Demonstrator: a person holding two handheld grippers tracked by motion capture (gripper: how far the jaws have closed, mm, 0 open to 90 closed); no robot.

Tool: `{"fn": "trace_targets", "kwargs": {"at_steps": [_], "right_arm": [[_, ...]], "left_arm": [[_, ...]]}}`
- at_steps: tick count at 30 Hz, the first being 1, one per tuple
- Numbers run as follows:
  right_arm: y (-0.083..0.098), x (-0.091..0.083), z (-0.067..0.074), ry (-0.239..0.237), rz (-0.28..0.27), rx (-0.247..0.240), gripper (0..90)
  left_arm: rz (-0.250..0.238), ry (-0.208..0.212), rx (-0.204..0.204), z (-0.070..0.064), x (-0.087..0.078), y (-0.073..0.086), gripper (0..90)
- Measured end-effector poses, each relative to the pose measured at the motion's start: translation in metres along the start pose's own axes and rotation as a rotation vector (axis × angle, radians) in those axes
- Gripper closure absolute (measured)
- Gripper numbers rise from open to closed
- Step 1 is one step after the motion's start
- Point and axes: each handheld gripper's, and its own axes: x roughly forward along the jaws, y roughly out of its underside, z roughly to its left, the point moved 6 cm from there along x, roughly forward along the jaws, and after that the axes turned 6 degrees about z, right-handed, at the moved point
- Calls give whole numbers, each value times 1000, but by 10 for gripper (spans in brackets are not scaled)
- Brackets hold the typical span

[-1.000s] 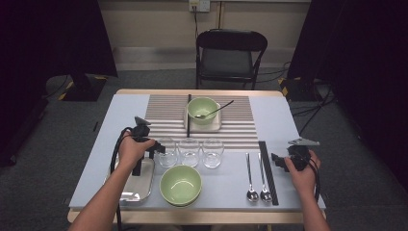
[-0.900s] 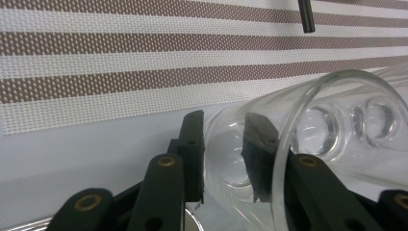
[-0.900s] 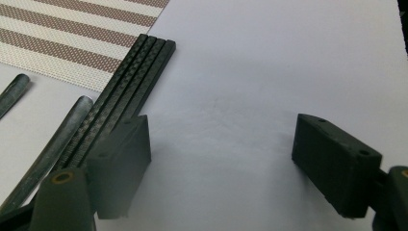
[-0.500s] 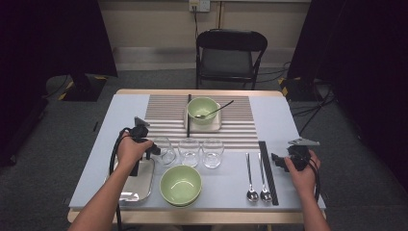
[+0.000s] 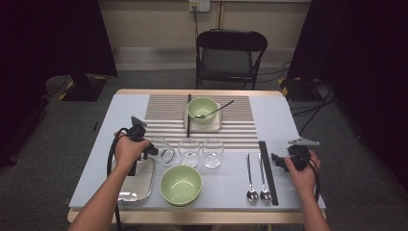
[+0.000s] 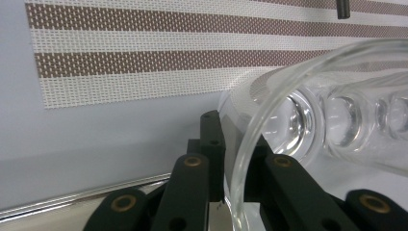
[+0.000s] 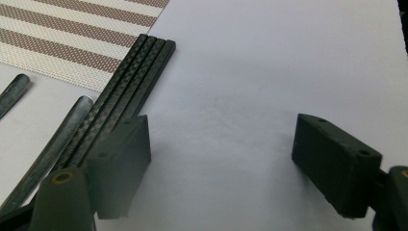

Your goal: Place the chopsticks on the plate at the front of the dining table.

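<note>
now left claw (image 5: 153, 150) has just been closing, pinching rim of leftmost glass (image 5: 165, 150), glass tipped on its side at centre left of high view, beside tray (image 5: 144, 185). right claw (image 5: 277, 160) spread, idle over bench (image 7: 269, 57) by chopsticks (image 5: 268, 171). step: grasp made. next, lift slowly, keep clear of neighbouring glasses.

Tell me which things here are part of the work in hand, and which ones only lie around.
In use:
left gripper, jaws just closed on the rim
tilted glass
metal tray beside it

Lying about:
two upright glasses
near green bowl
far bowl with spoon
two spoons
black chopsticks
</note>
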Motion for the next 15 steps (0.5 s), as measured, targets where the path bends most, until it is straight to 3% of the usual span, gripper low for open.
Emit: {"fn": "trace_targets", "kwargs": {"at_steps": [15], "right_arm": [[0,0,0,0,0,0,202]], "left_arm": [[-23,40,3,1,-5,-4,856]]}}
